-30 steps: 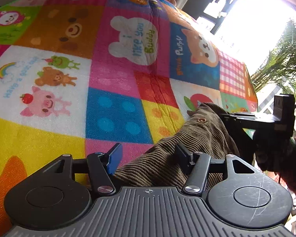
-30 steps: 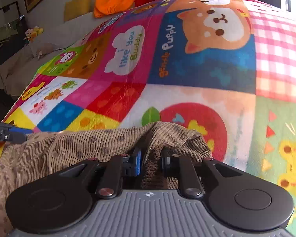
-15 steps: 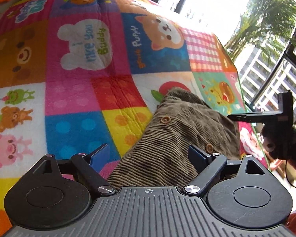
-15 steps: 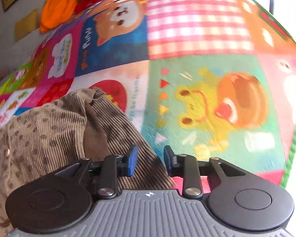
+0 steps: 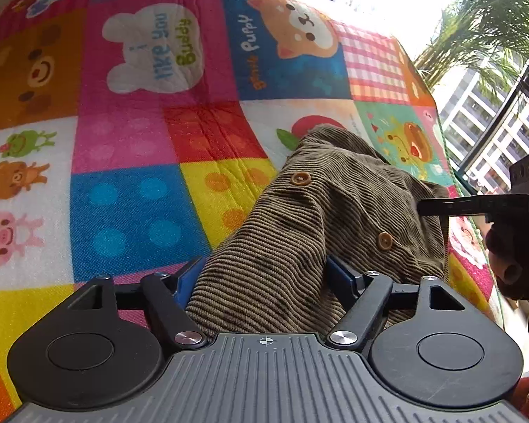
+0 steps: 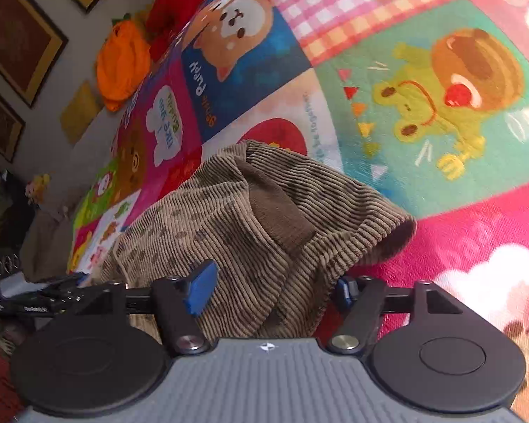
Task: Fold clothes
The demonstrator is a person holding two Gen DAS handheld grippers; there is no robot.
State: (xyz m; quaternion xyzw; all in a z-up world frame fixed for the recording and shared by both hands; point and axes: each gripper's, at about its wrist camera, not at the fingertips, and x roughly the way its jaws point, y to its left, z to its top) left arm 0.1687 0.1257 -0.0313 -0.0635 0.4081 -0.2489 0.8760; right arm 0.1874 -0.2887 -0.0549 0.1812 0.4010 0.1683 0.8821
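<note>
Both grippers have swung right across the mat. Jacket lies bunched on it. Left gripper jaws, just narrowing, straddle its corduroy; right gripper jaws, also closing, flank the cuff; neither visibly clamps.

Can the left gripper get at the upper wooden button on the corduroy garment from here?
Probably yes: the upper button lies exposed on top of the corduroy garment, straight ahead of the left gripper, nothing covering it.
</note>
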